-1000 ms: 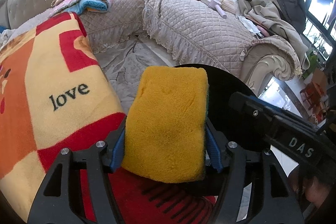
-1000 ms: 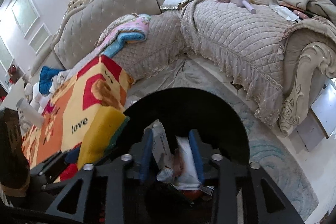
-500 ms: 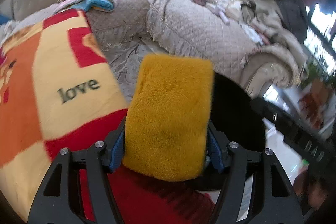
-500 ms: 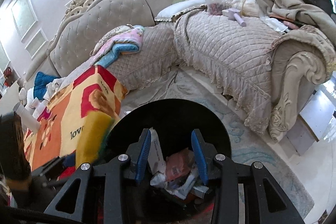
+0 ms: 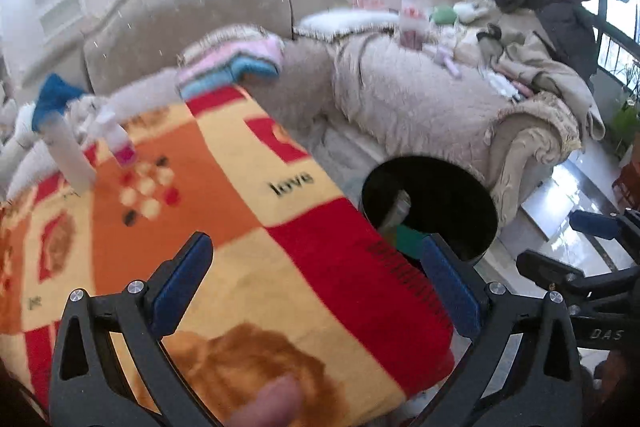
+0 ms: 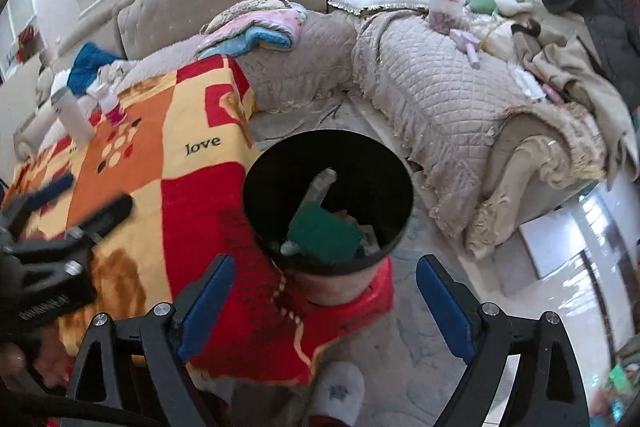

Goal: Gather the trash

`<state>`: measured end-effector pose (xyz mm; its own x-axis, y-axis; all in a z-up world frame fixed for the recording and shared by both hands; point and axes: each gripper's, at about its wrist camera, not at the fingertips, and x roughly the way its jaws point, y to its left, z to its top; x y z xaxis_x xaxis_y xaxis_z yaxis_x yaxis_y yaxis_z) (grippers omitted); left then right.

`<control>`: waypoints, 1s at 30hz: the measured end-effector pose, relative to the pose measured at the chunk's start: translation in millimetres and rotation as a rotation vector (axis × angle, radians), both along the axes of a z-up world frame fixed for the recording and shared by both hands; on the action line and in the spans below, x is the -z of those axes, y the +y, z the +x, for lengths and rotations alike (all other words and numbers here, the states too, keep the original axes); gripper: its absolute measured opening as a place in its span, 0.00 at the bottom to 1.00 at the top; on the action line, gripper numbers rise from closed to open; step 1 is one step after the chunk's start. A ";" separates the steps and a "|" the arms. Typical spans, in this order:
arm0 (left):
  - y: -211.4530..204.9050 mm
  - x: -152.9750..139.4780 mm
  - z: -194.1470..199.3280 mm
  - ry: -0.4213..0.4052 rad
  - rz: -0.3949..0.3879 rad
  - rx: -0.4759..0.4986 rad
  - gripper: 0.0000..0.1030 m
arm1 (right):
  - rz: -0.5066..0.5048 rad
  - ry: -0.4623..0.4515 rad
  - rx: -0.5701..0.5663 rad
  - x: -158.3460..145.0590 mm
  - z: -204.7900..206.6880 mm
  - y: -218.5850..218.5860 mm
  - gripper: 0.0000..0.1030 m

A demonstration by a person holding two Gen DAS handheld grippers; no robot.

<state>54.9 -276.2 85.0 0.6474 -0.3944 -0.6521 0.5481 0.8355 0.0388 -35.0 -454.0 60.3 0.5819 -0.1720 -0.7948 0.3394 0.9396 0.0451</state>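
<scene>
Fuzzy fleece blanket, matt blk plastic bin, quilted cloth sofa

Soft daylight enters from windows at the upper right, glaring off the pale floor at lower right. The left wrist view is smeared by motion blur throughout; the right wrist view is sharper. Both have bowed, dark fisheye corners.

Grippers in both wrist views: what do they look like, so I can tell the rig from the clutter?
Both the left gripper and the right gripper are matte black angular frames with triangular cut-outs and silver screw heads, with flat blue pads lining the jaws. In the left wrist view, pale "DAS" lettering marks the right gripper's side. No cables or sleeves are visible.
</scene>
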 end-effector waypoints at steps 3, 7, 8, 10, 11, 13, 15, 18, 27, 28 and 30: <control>19.6 -18.0 4.8 0.049 -0.070 0.011 1.00 | -0.010 0.006 -0.005 -10.8 -12.7 3.7 0.89; 39.4 -34.5 16.6 0.064 -0.106 -0.040 1.00 | -0.054 0.012 -0.008 -20.6 -21.0 5.9 0.89; 43.6 -36.0 21.0 0.087 -0.111 -0.050 1.00 | -0.060 0.013 -0.015 -22.0 -21.6 7.0 0.89; 50.5 -38.9 25.2 0.108 -0.132 -0.068 1.00 | -0.059 0.019 -0.021 -22.0 -22.8 8.8 0.89; 55.5 -40.7 26.8 0.110 -0.141 -0.091 1.00 | -0.055 0.021 -0.021 -22.8 -22.9 10.1 0.89; 61.4 -42.4 28.7 0.130 -0.161 -0.114 1.00 | -0.033 0.015 -0.029 -23.8 -23.7 13.5 0.89; 64.6 -39.9 32.3 0.162 -0.180 -0.128 1.00 | -0.014 0.009 -0.035 -25.4 -24.1 17.9 0.89; 56.4 -35.5 28.8 0.187 -0.121 -0.118 1.00 | 0.040 0.025 -0.010 -25.3 -21.7 20.9 0.89; 18.6 -43.6 -10.7 0.157 0.028 -0.072 1.00 | -0.028 0.091 0.027 -35.8 -20.9 23.9 0.89; 18.2 -43.5 -13.5 0.145 0.035 -0.069 1.00 | -0.037 0.093 0.031 -37.6 -22.4 22.6 0.89; 16.1 -42.7 -18.4 0.133 0.050 -0.059 1.00 | -0.036 0.090 0.031 -40.1 -24.7 19.3 0.89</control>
<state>36.5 -260.1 127.7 0.5752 -0.3232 -0.7515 0.5011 0.8653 0.0114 -59.7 -434.7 100.4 0.5021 -0.2178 -0.8369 0.3692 0.9291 -0.0203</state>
